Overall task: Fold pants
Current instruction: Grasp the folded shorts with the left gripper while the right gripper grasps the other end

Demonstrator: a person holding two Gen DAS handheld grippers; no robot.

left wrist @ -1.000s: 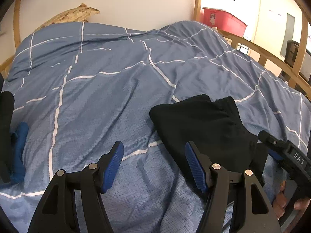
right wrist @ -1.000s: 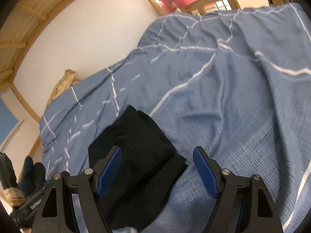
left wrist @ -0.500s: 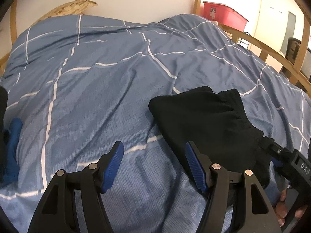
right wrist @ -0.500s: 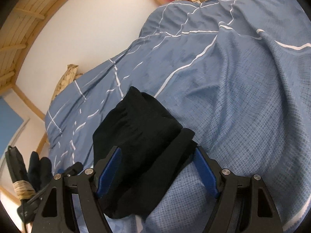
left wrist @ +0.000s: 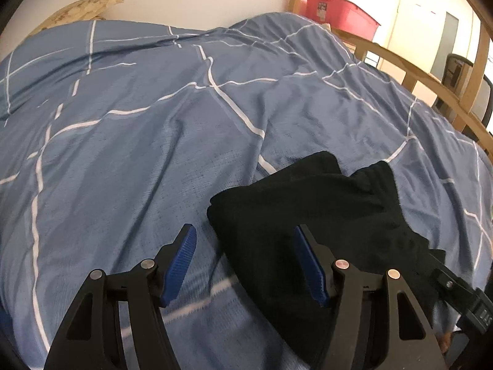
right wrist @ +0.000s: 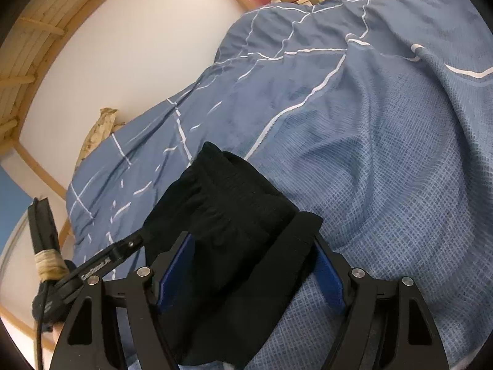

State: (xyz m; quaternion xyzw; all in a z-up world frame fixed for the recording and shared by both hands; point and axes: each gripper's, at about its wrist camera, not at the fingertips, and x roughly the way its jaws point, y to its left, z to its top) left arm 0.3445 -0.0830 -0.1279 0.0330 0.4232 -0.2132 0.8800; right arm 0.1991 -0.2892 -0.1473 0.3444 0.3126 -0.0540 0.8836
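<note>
Black pants (left wrist: 311,206) lie folded into a compact bundle on the blue duvet (left wrist: 154,141). My left gripper (left wrist: 246,262) is open, its right finger over the bundle's left corner and its left finger over bare duvet. In the right wrist view the pants (right wrist: 228,215) lie between the open jaws of my right gripper (right wrist: 249,274), the cloth reaching back between the blue pads (right wrist: 331,277). The right gripper's body (left wrist: 462,296) shows at the lower right of the left view. The left gripper (right wrist: 101,265) shows at the left of the right view.
The duvet (right wrist: 385,141) has white grid lines and covers the whole bed. A wooden bed rail (left wrist: 431,80) runs along the right side. A red storage bin (left wrist: 339,9) stands behind it. A patterned pillow (left wrist: 83,6) leans on the white wall at the back.
Both grippers have moved forward onto the pants. The bundle now sits between the right gripper's jaws, and the left gripper's right finger has come over its corner.
</note>
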